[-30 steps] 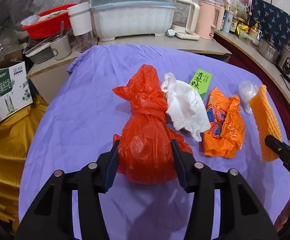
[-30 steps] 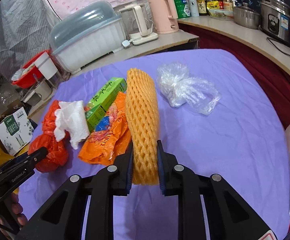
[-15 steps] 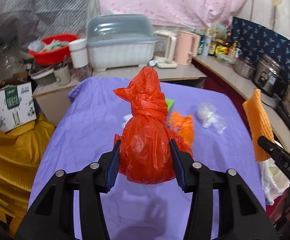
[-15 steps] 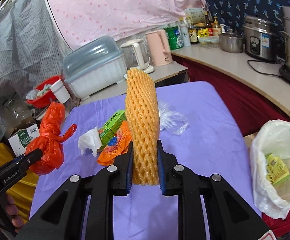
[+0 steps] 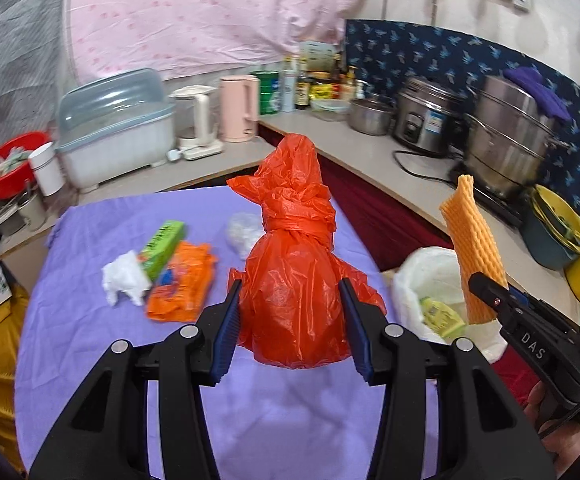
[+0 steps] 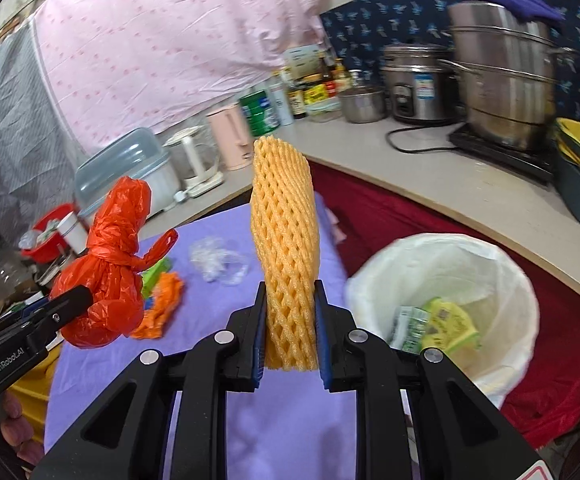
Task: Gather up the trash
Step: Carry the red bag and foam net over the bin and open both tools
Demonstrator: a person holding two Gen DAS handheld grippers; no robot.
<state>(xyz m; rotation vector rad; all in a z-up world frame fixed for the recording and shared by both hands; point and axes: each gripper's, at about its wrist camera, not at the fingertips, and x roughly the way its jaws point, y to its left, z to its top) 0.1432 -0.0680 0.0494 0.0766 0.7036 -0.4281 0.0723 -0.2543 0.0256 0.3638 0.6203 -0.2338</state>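
Right wrist view is where the deciding relation is seen: the white-lined trash bin stands off the table's edge, lower right of the right gripper, with its mouth open upward and a few wrappers already lying inside. The orange foam net sleeve is clamped between that gripper's jaws, which are drawn narrow against its lower end; its long axis stands nearly upright and rises well above the fingers, so the free end is judged likely to tip over as it is carried across. Of the two hands the right is the nearer to the bin, and its load is expected to be dropped first. In the left wrist view the knotted red plastic bag is grasped at its bulging belly by the left gripper, the jaws held about half apart by the bag's width, the knot and tail pointing up and away. From this gripper the bin is seen to the right, beyond the purple tablecloth edge. Left on the cloth are a green carton, a crumpled tissue, an orange wrapper and a clear plastic wad, all well apart from both grippers.
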